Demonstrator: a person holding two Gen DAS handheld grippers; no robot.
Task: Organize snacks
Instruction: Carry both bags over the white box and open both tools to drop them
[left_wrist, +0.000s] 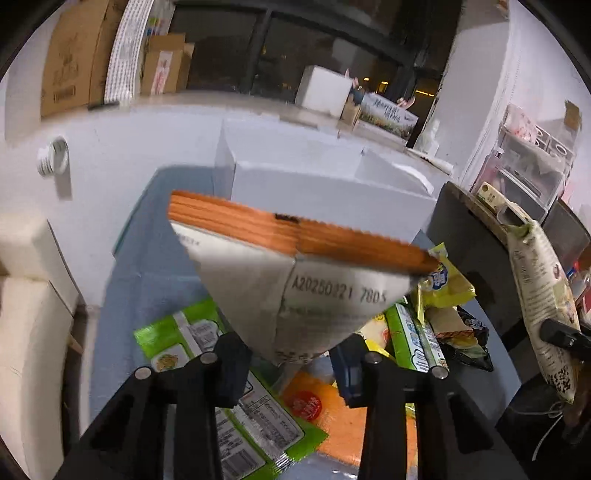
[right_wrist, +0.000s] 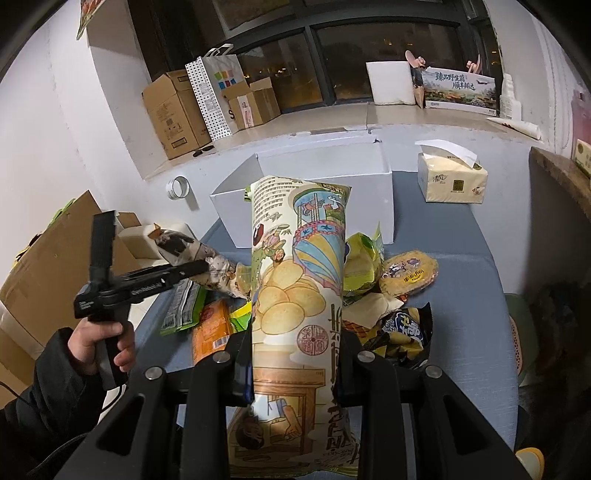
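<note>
Mid-sort, both hands loaded. Left gripper (left_wrist: 291, 354) has its jaws closed on the bottom corner of a grey snack pouch (left_wrist: 295, 288) w/ an orange crimped top; pouch sticks up over the pile, tilted. Right gripper (right_wrist: 295, 354) has jaws narrow, clamped on a tall chip bag (right_wrist: 299, 280) w/ cartoon print, standing roughly upright btwn the fingers. Both bags are lifted off the blue worktop (right_wrist: 461, 258), not yet in the white box (right_wrist: 317, 162) at the far end. Box is open-topped; looks like some packs are already inside. Loose snacks (right_wrist: 384, 273) lie heaped on the worktop just in front of the box.

Step, as I judge it: carry to the box. Next move needs both bags carried fwd over the near wall, lowered in, then jaws opened; the chip bag is tall, so prob. lay it flat.
</note>
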